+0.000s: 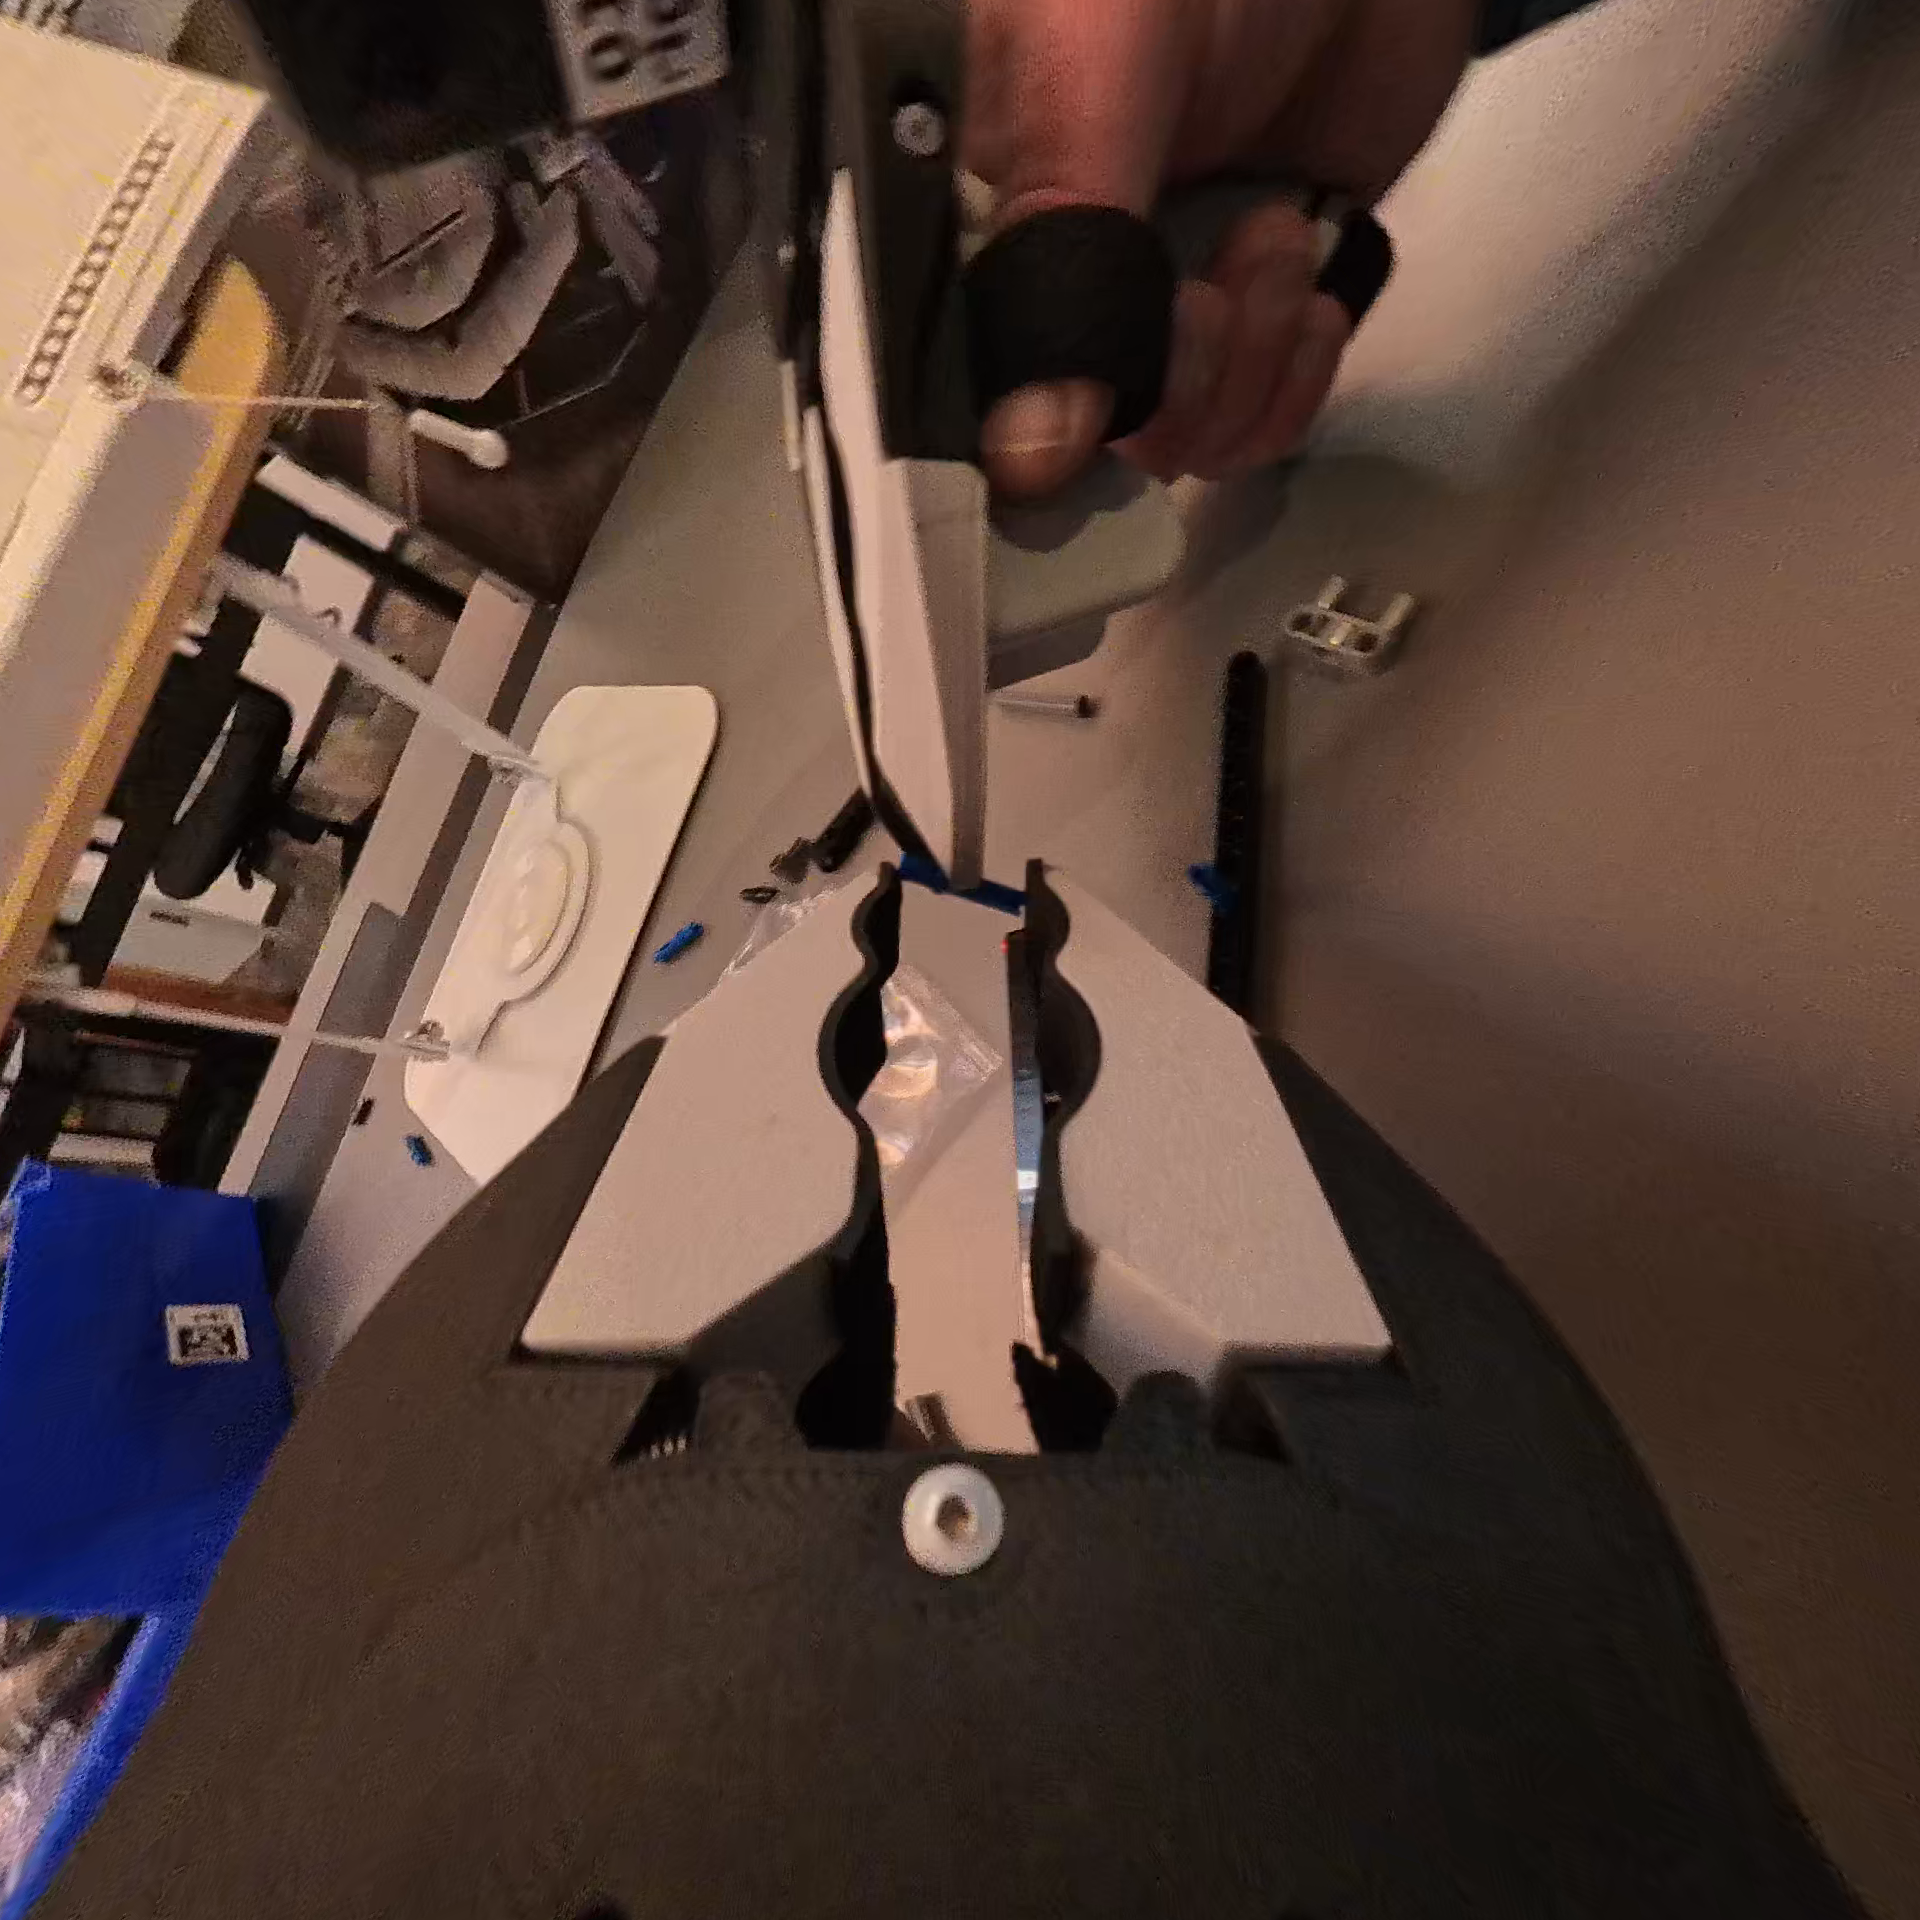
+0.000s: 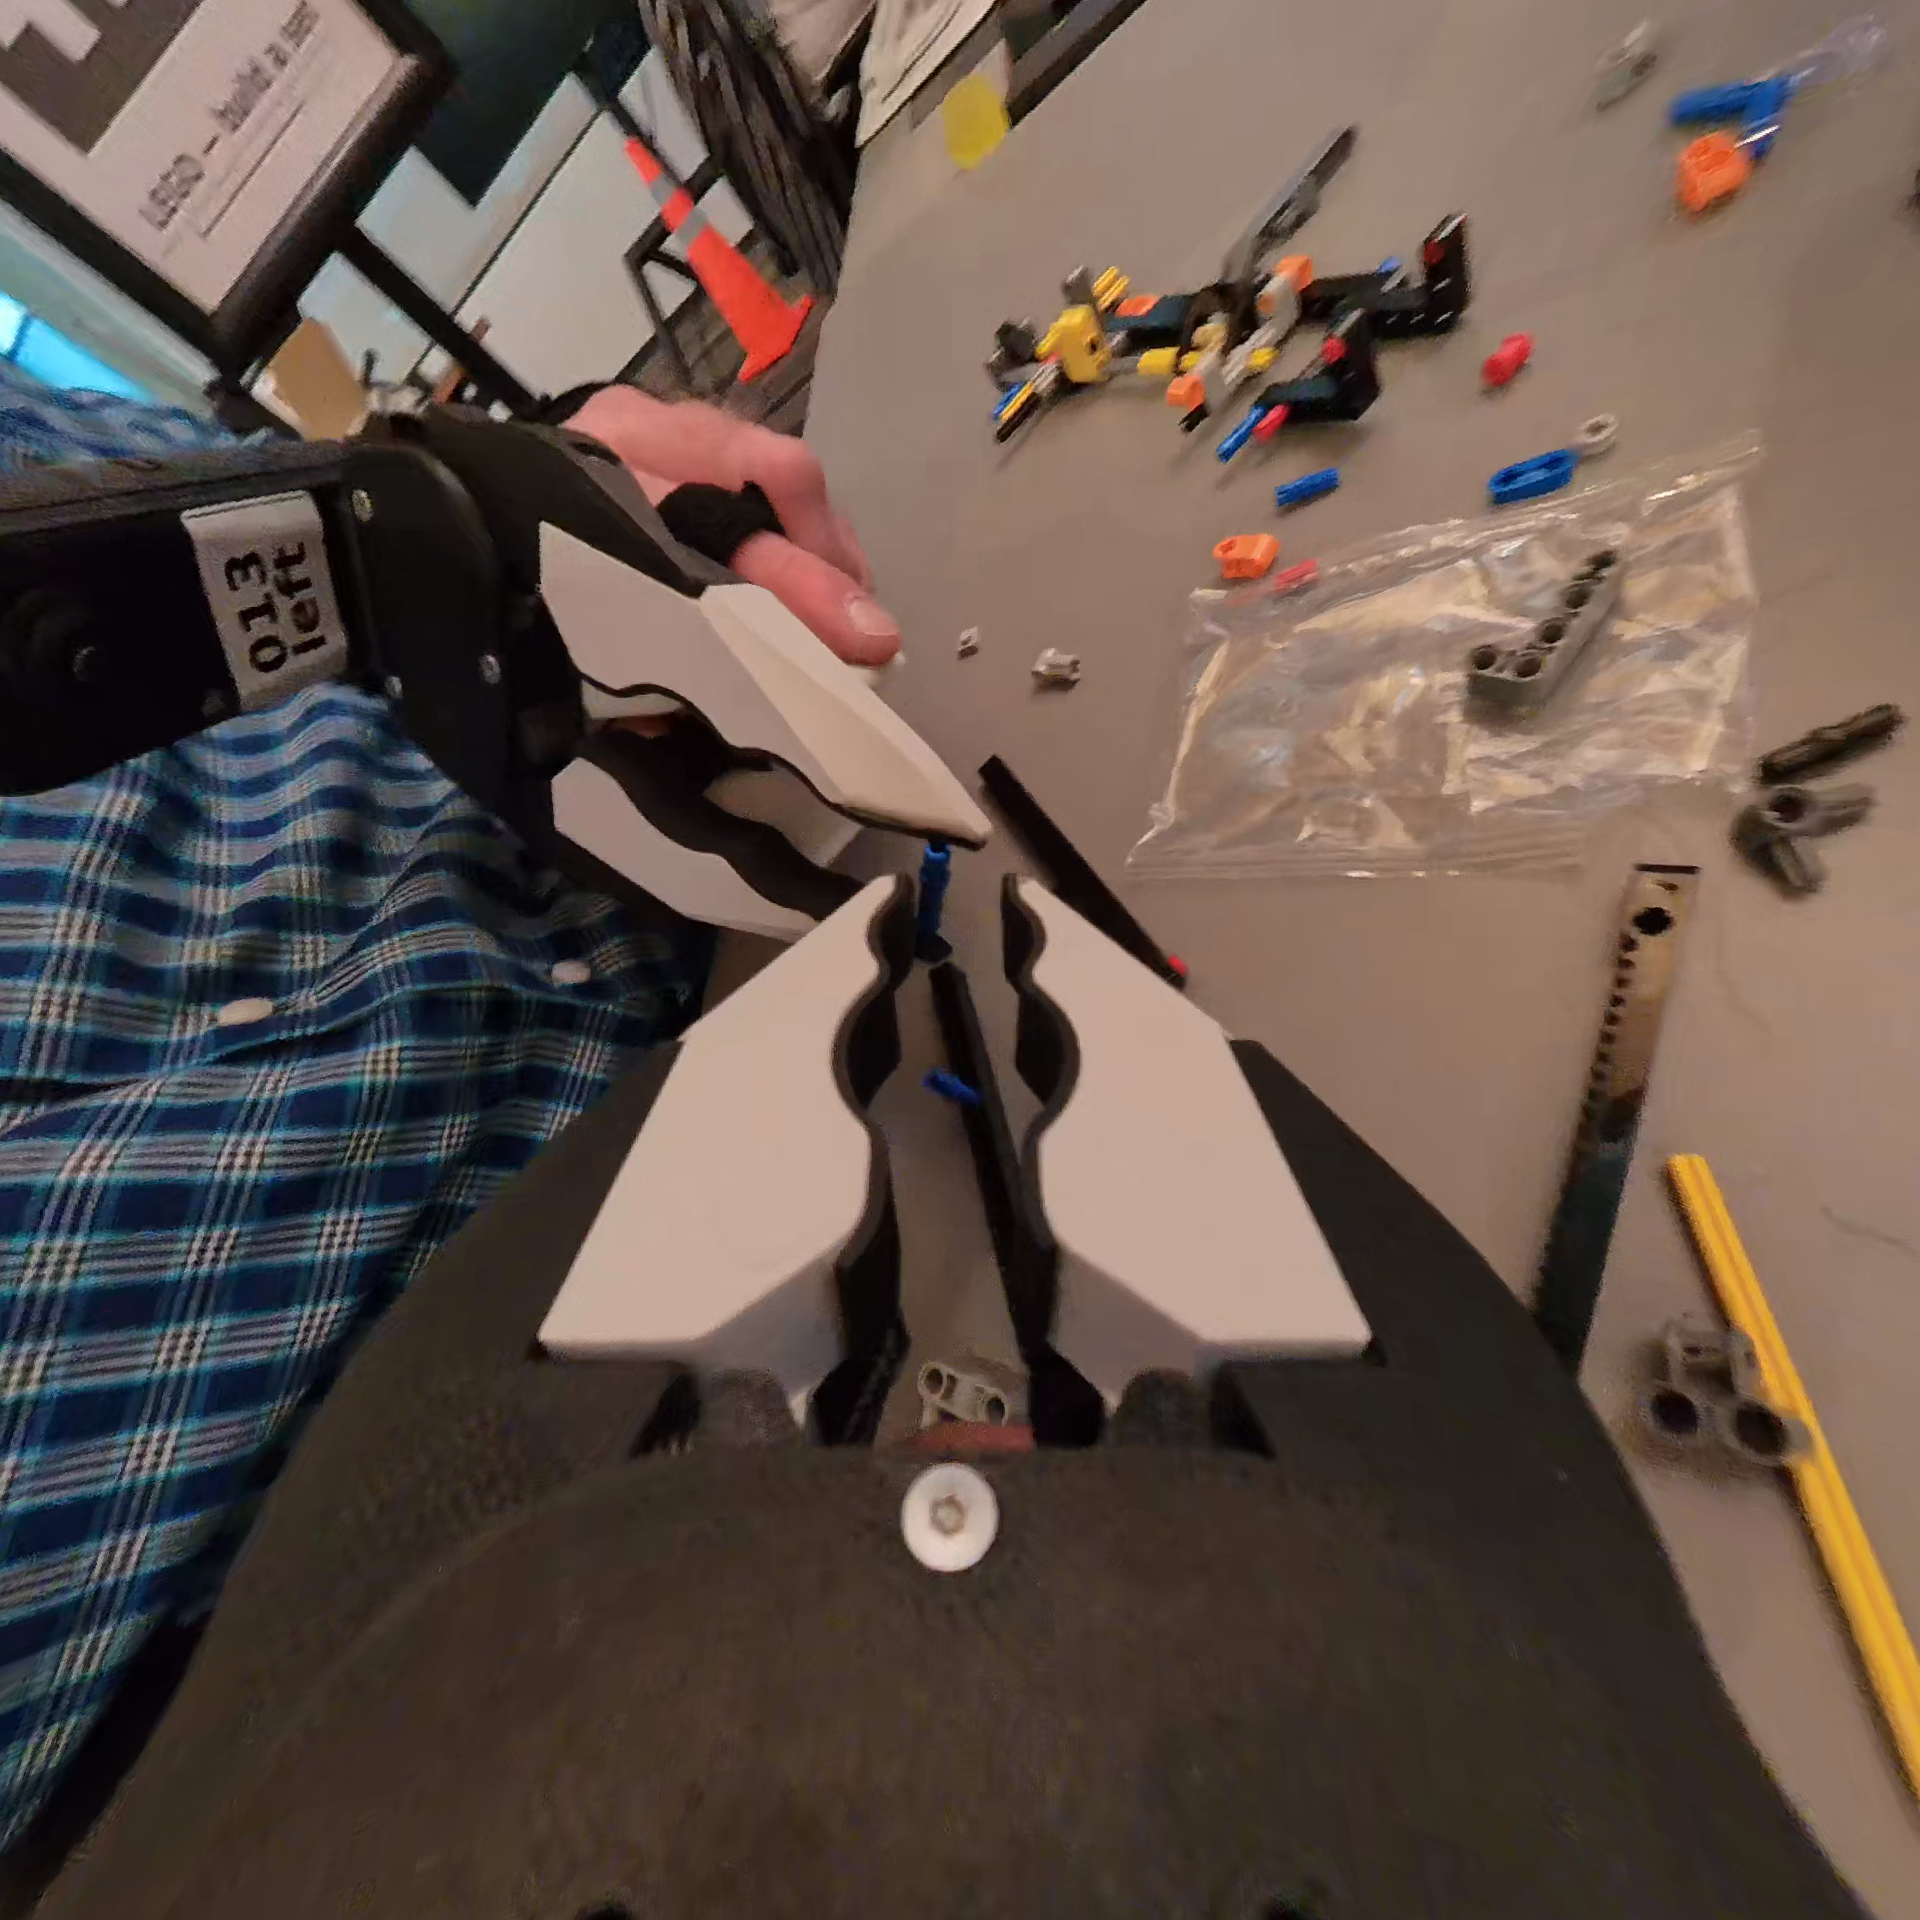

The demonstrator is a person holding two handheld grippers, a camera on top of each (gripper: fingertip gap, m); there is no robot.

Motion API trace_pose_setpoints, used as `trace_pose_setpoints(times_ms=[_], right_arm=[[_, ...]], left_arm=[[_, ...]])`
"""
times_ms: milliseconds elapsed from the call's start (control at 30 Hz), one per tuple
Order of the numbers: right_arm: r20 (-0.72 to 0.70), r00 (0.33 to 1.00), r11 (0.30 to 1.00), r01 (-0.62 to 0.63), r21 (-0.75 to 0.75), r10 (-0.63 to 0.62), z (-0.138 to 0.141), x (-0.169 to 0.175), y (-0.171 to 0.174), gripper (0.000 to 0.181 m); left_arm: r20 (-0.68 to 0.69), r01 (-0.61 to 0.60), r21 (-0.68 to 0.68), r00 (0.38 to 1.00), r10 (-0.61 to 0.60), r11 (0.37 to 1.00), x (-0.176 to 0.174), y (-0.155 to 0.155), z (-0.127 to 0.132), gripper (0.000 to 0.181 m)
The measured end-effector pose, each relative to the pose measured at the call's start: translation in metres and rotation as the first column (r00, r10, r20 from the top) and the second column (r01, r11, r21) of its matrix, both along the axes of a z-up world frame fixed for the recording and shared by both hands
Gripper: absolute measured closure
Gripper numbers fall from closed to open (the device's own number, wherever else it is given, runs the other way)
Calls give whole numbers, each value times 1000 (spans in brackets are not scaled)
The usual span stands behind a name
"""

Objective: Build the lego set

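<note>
Blue pin [image 2: 932, 899] sits right at the tips of both grippers; the left gripper [image 1: 961, 894] has its fingers only narrowly apart with the pin bridging that gap end to end, so it looks pinched lengthwise; the right gripper [image 2: 951, 904] straddles the same pin with its fingers slightly spread, the pin close against one pad and clear of the other, so not clamped. Just under the right gripper, between its fingers, lies a long black beam [image 2: 982, 1143] flat on the grey table [image 2: 1039, 520], with a second blue pin [image 2: 951, 1086] stuck in its side.

Ahead and to the right of the right gripper there's a clear plastic bag [image 2: 1351, 707] with a grey angled beam [image 2: 1548, 634] inside; well beyond that, a half-built assembly [image 2: 1247, 332] in black, yellow and orange with loose bits around it; off to the right, a dark toothed rack [image 2: 1621, 1060] and a yellow bar [image 2: 1808, 1455]. Left of the left gripper: a white tray [image 1: 603, 831]; nearer the camera on that side, a blue bin [image 1: 125, 1382].
</note>
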State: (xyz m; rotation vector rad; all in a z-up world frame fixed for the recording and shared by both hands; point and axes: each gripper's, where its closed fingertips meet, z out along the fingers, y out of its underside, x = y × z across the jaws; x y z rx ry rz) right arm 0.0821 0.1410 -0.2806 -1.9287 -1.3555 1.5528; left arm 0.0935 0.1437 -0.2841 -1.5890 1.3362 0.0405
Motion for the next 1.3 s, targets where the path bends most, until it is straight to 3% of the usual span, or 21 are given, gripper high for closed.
trace_pose_setpoints(times_ms=[67,267,367,433,533,700,800,1033,1133,1300], right_arm=[[-23,999,1000,23,-4,-23,5,0,-1,164],[-93,994,998,56,-25,-58,14,-6,-6,179],[-63,996,995,75,64,-71,12,-5,-6,180],[5,996,975,91,203,-94,9,-1,0,180],[37,992,892,94,441,-122,22,2,5,179],[124,968,626,40,779,-217,34,3,15,180],[134,957,507,16,862,-257,40,1,16,180],[118,949,312,-22,950,-292,49,2,19,179],[106,952,289,-19,957,-287,51,1,19,179],[46,961,326,47,944,-271,57,2,18,180]], left_arm=[[46,-34,-3,998,34,999,-2,4,5,159],[130,-53,28,990,49,998,0,6,18,159],[136,-33,19,990,30,999,0,3,18,157],[162,-4,-14,987,6,1000,-1,0,23,154],[270,2,-142,962,36,990,-9,3,35,156],[481,23,-321,865,141,947,-9,12,57,158],[526,61,-386,835,165,921,-4,12,58,167],[591,114,-440,784,191,891,-1,10,64,178],[609,136,-459,767,200,878,-2,10,66,179],[671,210,-512,702,236,833,-1,9,71,178]])
